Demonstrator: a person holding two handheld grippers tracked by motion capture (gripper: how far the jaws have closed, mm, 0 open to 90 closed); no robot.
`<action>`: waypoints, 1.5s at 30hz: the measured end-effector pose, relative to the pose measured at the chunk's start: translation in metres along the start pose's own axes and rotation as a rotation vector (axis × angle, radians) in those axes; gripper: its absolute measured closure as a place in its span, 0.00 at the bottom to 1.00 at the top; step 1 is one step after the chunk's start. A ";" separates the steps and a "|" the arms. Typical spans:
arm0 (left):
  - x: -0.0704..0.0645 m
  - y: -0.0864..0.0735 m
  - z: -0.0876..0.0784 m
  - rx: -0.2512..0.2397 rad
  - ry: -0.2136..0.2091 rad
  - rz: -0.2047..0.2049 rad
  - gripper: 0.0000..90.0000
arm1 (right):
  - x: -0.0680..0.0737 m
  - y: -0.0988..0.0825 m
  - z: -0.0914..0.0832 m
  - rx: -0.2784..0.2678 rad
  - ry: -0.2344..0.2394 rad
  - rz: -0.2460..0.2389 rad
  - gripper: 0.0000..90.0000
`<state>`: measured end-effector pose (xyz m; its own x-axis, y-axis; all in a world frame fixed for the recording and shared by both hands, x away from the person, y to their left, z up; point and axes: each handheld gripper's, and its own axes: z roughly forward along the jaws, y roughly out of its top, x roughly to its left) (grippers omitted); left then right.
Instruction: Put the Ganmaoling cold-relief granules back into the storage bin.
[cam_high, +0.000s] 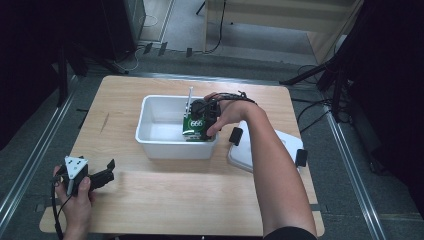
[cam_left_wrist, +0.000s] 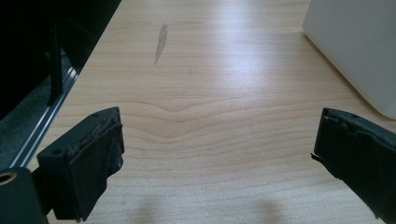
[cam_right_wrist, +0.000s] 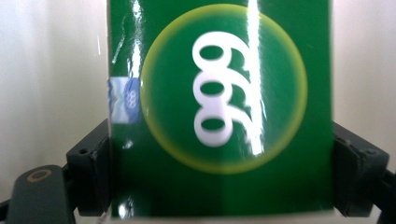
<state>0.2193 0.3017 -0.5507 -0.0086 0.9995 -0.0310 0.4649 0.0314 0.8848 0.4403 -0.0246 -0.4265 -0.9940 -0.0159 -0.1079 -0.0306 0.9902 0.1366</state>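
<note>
Your right gripper (cam_high: 204, 125) clamps the glossy green "999" box (cam_right_wrist: 219, 112) at the white plastic tub's (cam_high: 150, 142) right wall. Your left gripper (cam_high: 102, 175) sits open at the table's (cam_high: 175, 200) front-left corner.

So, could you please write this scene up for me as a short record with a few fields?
surface: light wooden table
container: white rectangular plastic bin, mid-table
lid: white plastic lid with black clips, flat on the table right of the bin
item in hand: glossy green box with white 999 print, inside the bin near its right wall
right tool: jaws against both sides of the green box
left tool: jaws wide apart above bare wood, nothing between them, near the table's front left corner
</note>
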 end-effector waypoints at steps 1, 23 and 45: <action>0.000 0.000 0.000 0.001 -0.001 0.001 0.03 | 0.000 0.000 0.001 0.002 0.002 -0.001 0.14; 0.000 0.000 0.000 0.001 0.001 0.000 0.03 | -0.001 -0.008 -0.035 -0.113 -0.044 0.052 0.15; -0.001 0.000 0.000 0.004 0.005 0.012 0.03 | 0.006 -0.061 -0.090 -0.177 -0.106 0.164 0.14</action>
<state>0.2193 0.3011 -0.5505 -0.0073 0.9998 -0.0183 0.4688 0.0196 0.8831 0.4268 -0.0979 -0.3464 -0.9710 0.1666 -0.1713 0.1029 0.9385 0.3296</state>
